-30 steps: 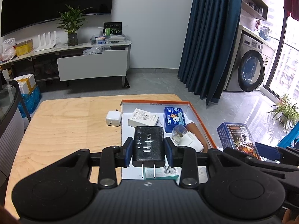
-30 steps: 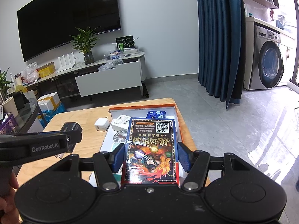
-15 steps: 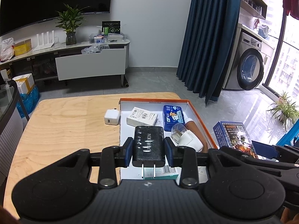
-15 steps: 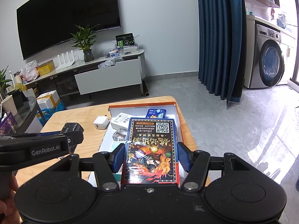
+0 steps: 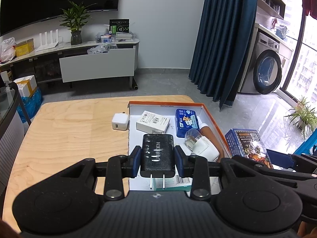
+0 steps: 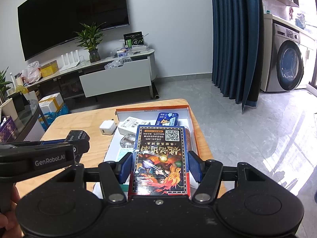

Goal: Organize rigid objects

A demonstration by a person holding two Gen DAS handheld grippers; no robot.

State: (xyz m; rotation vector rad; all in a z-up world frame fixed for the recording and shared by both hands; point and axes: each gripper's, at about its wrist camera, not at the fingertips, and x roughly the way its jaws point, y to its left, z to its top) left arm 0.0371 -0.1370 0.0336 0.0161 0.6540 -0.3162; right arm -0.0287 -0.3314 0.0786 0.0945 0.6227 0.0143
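Task looks roughly halfway. Shallow white cardboard box w/ orange rim [image 5: 215, 126] already holds a white flat carton [image 5: 153, 121], blue tin [image 5: 186, 123], a clear glass item [image 5: 191, 137] and other bits. Left gripper [image 5: 158, 161] is clamped on a black wall charger w/ two prongs [image 5: 157, 155], held above the box's near end. Right gripper [image 6: 160, 165] grips a dark printed card box w/ QR code [image 6: 161, 159], also over the box. Both need setting in; small white cube charger [image 5: 119, 121] sits on the light wooden table [image 5: 65, 136], just beside the box's left wall.

The charger [image 5: 158, 154] hides part of the green-labelled box [image 5: 174, 185] below it. The card box [image 6: 161, 159] covers much of the tray [image 6: 193, 123] and a brown item [image 5: 210, 133]. The TV [image 5: 49, 2] runs off the frame. The blue tin [image 5: 186, 123] has print too small to read.
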